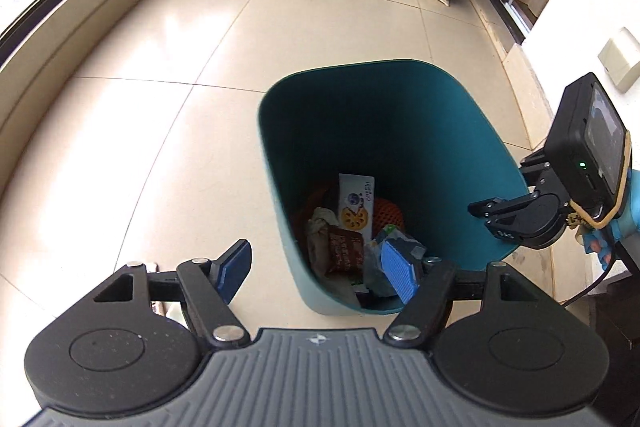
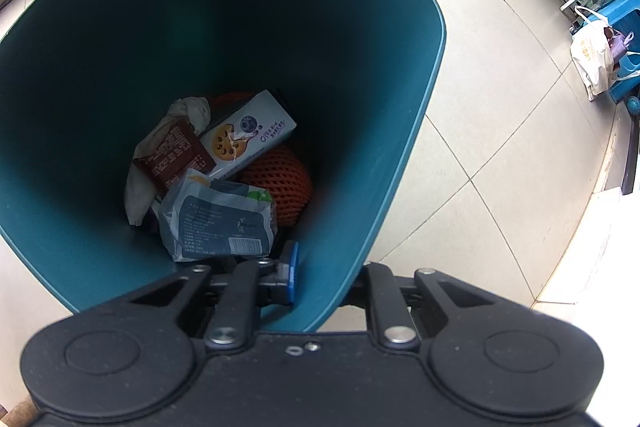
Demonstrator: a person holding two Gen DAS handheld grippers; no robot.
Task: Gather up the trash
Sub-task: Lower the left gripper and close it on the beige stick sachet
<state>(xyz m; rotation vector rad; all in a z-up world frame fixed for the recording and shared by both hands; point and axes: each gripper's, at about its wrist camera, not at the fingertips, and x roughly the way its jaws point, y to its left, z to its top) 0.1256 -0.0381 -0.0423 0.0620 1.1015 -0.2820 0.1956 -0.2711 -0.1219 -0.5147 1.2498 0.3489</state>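
The teal bin point(image 1: 384, 115) is seen tipped, its mouth turned toward both cameras, and the tilt is judged to come from the right gripper point(image 2: 316, 277): its fingers are pinched onto the bin's near rim, one blue pad point(image 2: 291, 277) inside the wall, the other hidden behind it. The bin looks to be held that way so the opening is offered up for loading.

The left gripper point(image 1: 318, 273) is held above the near edge of the bin, its fingers spread wide and nothing between them; a blue pad point(image 1: 398, 277) is seen over the rim, its partner out over the floor point(image 1: 160, 131).

Now the count, all at the bottom of the bin: one white carton point(image 2: 248, 133) printed with a lotus-root slice, one brown wrapper point(image 2: 174, 159), one grey-blue packet point(image 2: 218, 217) nearest the rim, one orange foam net point(image 2: 280, 183) tucked under the carton, one crumpled whitish cloth or tissue point(image 2: 188, 111). Five pieces are counted; more may be buried beneath.

No loose trash is spotted on the visible floor tiles.
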